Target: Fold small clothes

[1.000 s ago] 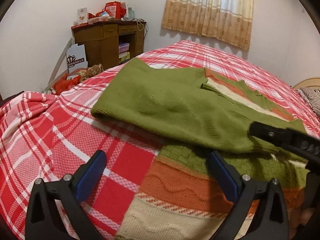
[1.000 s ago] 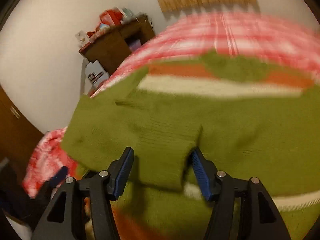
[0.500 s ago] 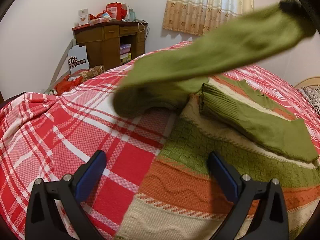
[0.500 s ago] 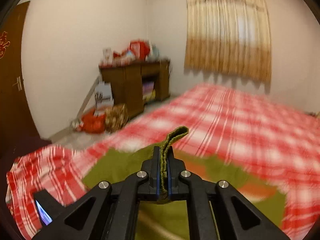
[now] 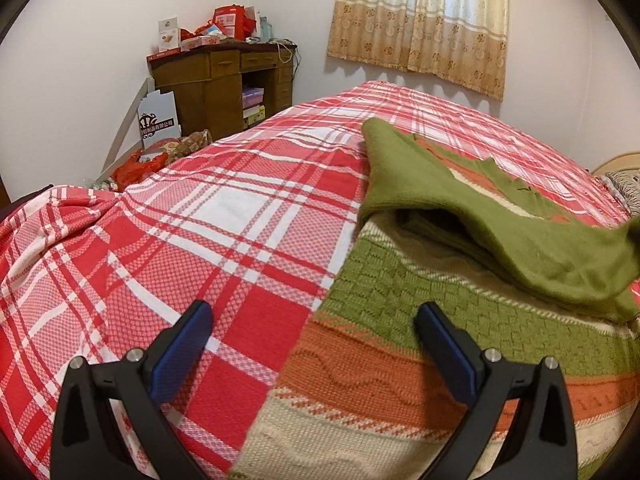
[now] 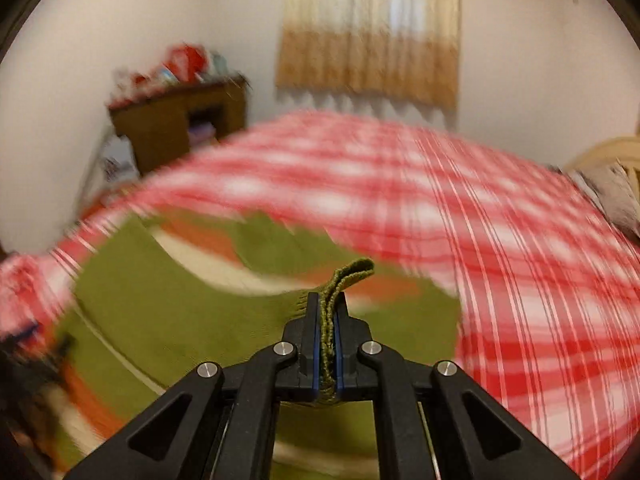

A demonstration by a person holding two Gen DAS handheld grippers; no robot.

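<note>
Swung rightward since half a second ago, the green sleeve (image 5: 472, 216) now drapes over the striped sweater (image 5: 400, 344), cuff cut off at the frame edge. Right gripper (image 6: 328, 344) pinches the cuff amid blur; left gripper (image 5: 316, 344) gapes empty.

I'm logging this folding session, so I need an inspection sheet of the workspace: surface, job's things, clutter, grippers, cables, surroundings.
Surface: bed under a red-and-white plaid cover, wrinkled at the left edge.
Job's things: striped knit sweater lying flat; its green sleeve drawn across the body toward the right.
Clutter: red bag and boxes on the floor by the desk.
Grippers: left gripper open, holding nothing, over the sweater's edge; right gripper shut on the sleeve cuff.
Cables: cord on the desk top, faint.
Surroundings: wooden desk piled with boxes, curtain, white walls.
</note>
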